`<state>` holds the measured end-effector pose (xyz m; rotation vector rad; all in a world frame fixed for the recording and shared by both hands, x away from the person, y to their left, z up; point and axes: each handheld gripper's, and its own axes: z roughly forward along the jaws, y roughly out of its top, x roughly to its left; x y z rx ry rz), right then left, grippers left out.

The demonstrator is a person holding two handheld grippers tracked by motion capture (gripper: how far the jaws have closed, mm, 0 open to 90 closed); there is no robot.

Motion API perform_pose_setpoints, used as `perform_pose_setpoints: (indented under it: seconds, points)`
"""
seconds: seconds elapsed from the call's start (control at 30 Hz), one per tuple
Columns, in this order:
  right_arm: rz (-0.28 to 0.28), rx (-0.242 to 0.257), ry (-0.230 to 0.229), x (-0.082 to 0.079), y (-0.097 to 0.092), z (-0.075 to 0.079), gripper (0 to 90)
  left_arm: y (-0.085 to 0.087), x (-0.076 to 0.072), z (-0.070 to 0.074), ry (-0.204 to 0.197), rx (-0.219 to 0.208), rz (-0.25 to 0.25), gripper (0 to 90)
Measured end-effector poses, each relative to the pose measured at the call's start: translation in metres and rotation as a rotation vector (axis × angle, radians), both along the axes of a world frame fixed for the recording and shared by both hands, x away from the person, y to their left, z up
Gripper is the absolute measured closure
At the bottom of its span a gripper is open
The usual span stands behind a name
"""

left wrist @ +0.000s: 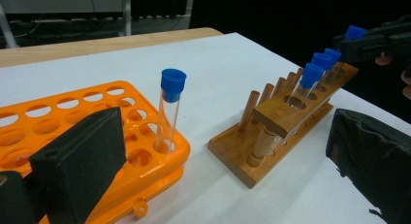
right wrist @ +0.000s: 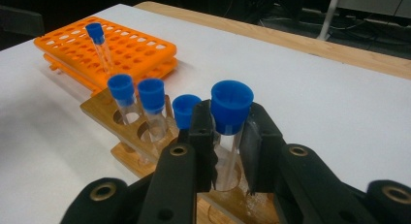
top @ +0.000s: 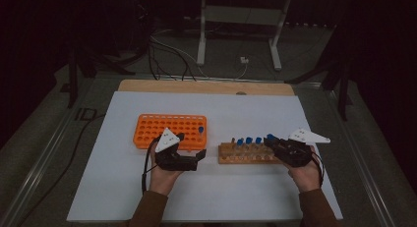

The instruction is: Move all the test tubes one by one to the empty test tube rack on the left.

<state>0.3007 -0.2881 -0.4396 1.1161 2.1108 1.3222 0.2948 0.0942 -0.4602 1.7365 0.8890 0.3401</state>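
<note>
A wooden rack (top: 231, 157) lies right of centre on the white table top, with several blue-capped test tubes standing in it. My right gripper (right wrist: 228, 141) is shut on the rightmost tube (right wrist: 231, 107) just below its cap. That tube is upright, and its lower end sits in a hole of the wooden rack (right wrist: 104, 110). From above, the right gripper (top: 273, 142) is at the rack's right end. An orange rack (top: 169, 130) at centre left holds one blue-capped tube (top: 201, 130) in its near right corner. My left gripper (top: 192, 147) hovers open between the two racks with nothing between its jaws.
The white sheet (top: 206, 197) covers a wooden table whose far edge (top: 206, 86) shows. Cables and a white stand's legs (top: 238, 35) lie on the dark floor beyond. Metal rails run along both sides of the table.
</note>
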Motion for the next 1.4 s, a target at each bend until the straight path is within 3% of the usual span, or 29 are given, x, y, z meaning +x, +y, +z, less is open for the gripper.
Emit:
perform_pose_setpoints:
  seconds: [0.33,0.73,0.97,1.4]
  points:
    - [-0.006,0.009,-0.003,0.001,-0.001,0.013,77.1,-0.002,0.000,0.000,0.002,0.003,-0.008,1.4]
    - [-0.005,0.040,-0.052,-0.008,-0.004,0.035,77.1,-0.006,-0.002,0.002,-0.002,0.012,-0.024,1.4]
    - [0.026,0.064,-0.049,-0.013,-0.004,0.042,77.1,-0.011,-0.005,0.006,-0.015,0.015,-0.039,1.4]
    - [0.107,0.060,-0.026,-0.018,0.018,0.041,76.8,-0.046,-0.013,0.018,-0.064,0.051,-0.119,1.7]
